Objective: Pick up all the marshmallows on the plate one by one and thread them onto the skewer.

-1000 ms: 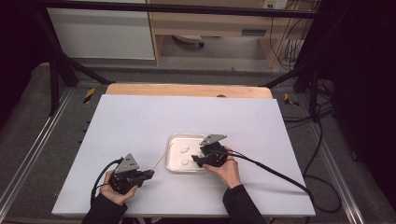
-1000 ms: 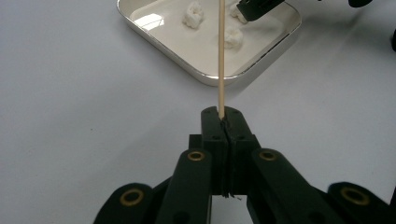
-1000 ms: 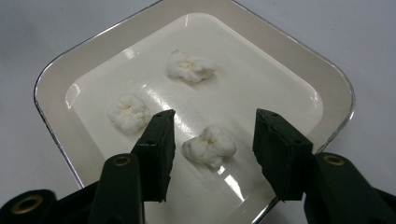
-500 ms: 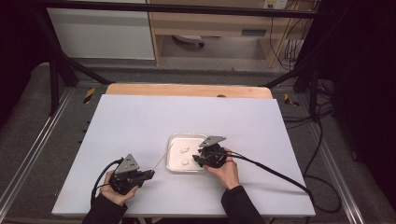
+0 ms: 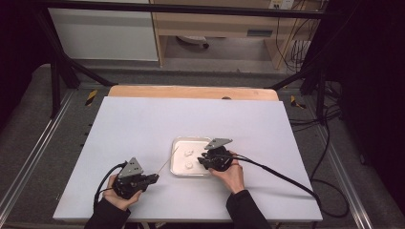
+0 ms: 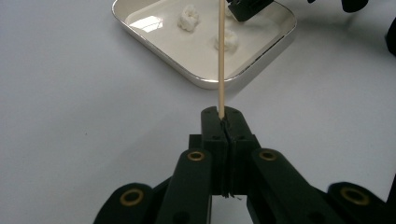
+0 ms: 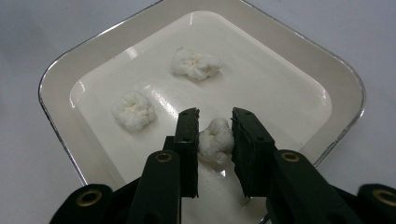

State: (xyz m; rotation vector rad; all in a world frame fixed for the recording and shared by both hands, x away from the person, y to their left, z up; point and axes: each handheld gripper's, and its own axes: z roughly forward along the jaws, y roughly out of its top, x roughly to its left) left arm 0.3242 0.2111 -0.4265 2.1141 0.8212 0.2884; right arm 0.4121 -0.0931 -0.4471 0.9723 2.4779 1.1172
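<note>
Right gripper view: the right gripper [image 7: 215, 126] is seen with its jaws just closed in on a white lump [image 7: 215, 140] at the near side of the tray [image 7: 60, 88]; both pads touch it, so it is judged to be gripped. Two more lumps [image 7: 134, 110] lie farther in, well apart from each other. In the left gripper view a skewer [image 6: 221, 60] is clamped upright in the tightly closed left gripper [image 6: 223, 123], its tip aimed over the tray.

The step in hand is judged to be the pick-up of one lump for threading. Next, the lump would have to be lifted clear of the tray and brought onto the skewer's point, with the squeeze kept light so that the soft piece is not crushed.

In the high view a white table [image 5: 143, 124] is seen, with a wooden strip at its far edge, dark floor mats around it and shelving and cables behind.
</note>
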